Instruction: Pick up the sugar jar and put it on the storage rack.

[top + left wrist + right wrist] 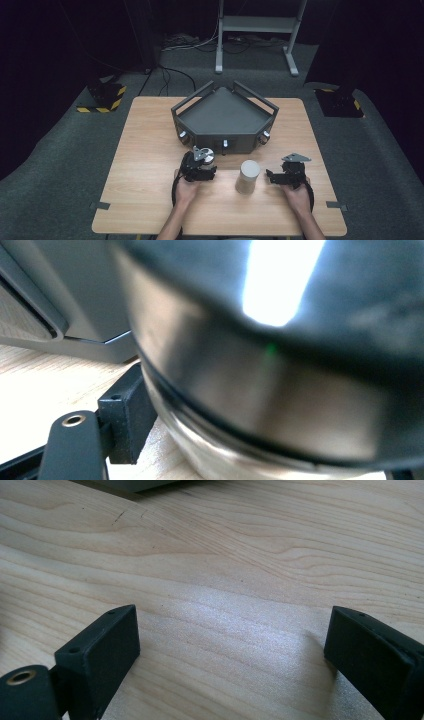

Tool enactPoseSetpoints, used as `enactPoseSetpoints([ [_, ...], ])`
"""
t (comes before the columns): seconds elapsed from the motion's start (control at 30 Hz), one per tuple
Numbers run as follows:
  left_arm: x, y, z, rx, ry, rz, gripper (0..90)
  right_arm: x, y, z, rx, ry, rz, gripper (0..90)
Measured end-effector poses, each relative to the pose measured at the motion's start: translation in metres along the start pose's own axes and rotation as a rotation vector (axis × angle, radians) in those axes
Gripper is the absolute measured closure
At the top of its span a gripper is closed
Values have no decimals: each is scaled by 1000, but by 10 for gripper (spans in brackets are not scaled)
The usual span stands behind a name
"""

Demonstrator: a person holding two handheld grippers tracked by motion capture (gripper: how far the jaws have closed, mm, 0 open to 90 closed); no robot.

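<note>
The left gripper (206, 161) has its jaws closed narrow around a round metal lid (260, 405) just before the grey tray (225, 116), while the right gripper (274, 176), wide open, waits beside the upright cylinder (247, 176).

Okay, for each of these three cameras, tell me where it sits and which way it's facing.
High view: fixed above the person's side, looking forward and down on the wooden table, the grey tray and a pale cylinder; forearms and both tools show.
Left gripper view: rides the left tool, pressed close to a round metal object; one black jaw shows.
Right gripper view: rides the right tool, looking down at bare wood; both jaws stand apart.
Shared: all show the tabletop.
</note>
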State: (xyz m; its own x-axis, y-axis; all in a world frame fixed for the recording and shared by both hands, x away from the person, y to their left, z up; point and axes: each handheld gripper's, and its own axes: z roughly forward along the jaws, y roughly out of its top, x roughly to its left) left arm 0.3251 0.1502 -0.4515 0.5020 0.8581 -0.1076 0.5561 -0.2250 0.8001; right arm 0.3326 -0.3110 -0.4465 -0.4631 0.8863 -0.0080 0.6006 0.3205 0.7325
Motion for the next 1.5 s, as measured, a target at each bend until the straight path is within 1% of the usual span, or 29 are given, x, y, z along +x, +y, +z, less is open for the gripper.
enactPoseSetpoints([
  [0.03, 1, 1, -1, 6, -1, 13, 241, 0, 0, 0, 0, 0, 0, 73],
  [0.07, 1, 1, -1, 7, -4, 16, 246, 0, 0, 0, 0, 0, 0, 74],
  [0.2, 1, -1, 0, -6, -9, 4, 262, 0, 0, 0, 0, 0, 0, 74],
  [0.23, 1, -2, 1, -13, -11, -5, 266, 0, 0, 0, 0, 0, 0, 73],
  [0.37, 1, -3, 2, -18, -16, -11, 282, 0, 0, 0, 0, -1, 0, 73],
  [0.4, 0, -3, 2, -18, -16, -9, 282, 0, 0, 0, 0, -1, 0, 73],
  [0.43, 2, 0, 1, 4, -15, 23, 286, 0, 0, 0, 0, 0, 0, 73],
  [0.47, 2, 1, 0, 7, -15, 28, 287, 0, 0, 0, 0, -1, 0, 73],
  [0.5, 3, 1, 0, 7, -17, 25, 289, 0, 0, 0, 0, 0, 0, 73],
  [0.57, 0, -2, 2, -15, -14, -2, 295, 0, 0, 0, 0, 0, -1, 73],
  [0.77, 0, -3, 2, -19, -13, -2, 303, 0, 0, 0, 0, 0, 0, 73],
  [0.93, -3, -7, 3, -43, -7, -12, 309, 0, 0, 0, 0, 0, 0, 73],
  [1.0, -3, -8, 3, -46, -7, -9, 311, 0, 0, 0, 0, -1, 0, 73],
  [1.03, 4, 5, -3, 29, -9, 91, 312, 0, 0, 0, 0, 0, 0, 73],
  [1.07, 5, 6, -3, 40, -7, 109, 312, 0, 0, 0, 0, 0, 0, 73],
  [1.1, -2, -6, 2, -35, -4, 16, 313, 0, 0, 0, 0, 0, 0, 73],
  [1.13, -15, -21, 11, -149, 0, -129, 313, 0, 0, 0, 0, -1, 0, 73],
  [1.17, 2, 6, -3, 35, 7, 128, 313, 0, 0, 0, 0, -1, 0, 73],
  [1.2, 3, 7, -4, 45, 1, 126, 314, 0, 0, 0, 0, 0, 0, 73],
  [1.23, 3, 8, -5, 45, -1, 134, 314, 0, 0, 0, 0, 0, 0, 73],
  [1.33, 4, 9, -9, 33, -9, 133, 314, 0, 0, 0, 0, 0, 0, 73],
  [1.37, 0, -1, -6, -31, -6, 76, 314, 0, 0, 0, 0, 0, 0, 73],
  [1.4, 5, 12, -14, 31, -15, 144, 314, 0, 0, 0, 0, 0, -1, 73],
  [1.43, 0, 0, -10, -43, -17, 58, 314, 0, 0, 0, 0, 0, -2, 72],
  [1.47, 6, 14, -17, 28, -20, 148, 314, 0, 0, 0, 0, 0, -1, 73],
  [1.5, 7, 15, -19, 25, -24, 151, 314, 0, 0, 0, 0, 0, 0, 73],
])
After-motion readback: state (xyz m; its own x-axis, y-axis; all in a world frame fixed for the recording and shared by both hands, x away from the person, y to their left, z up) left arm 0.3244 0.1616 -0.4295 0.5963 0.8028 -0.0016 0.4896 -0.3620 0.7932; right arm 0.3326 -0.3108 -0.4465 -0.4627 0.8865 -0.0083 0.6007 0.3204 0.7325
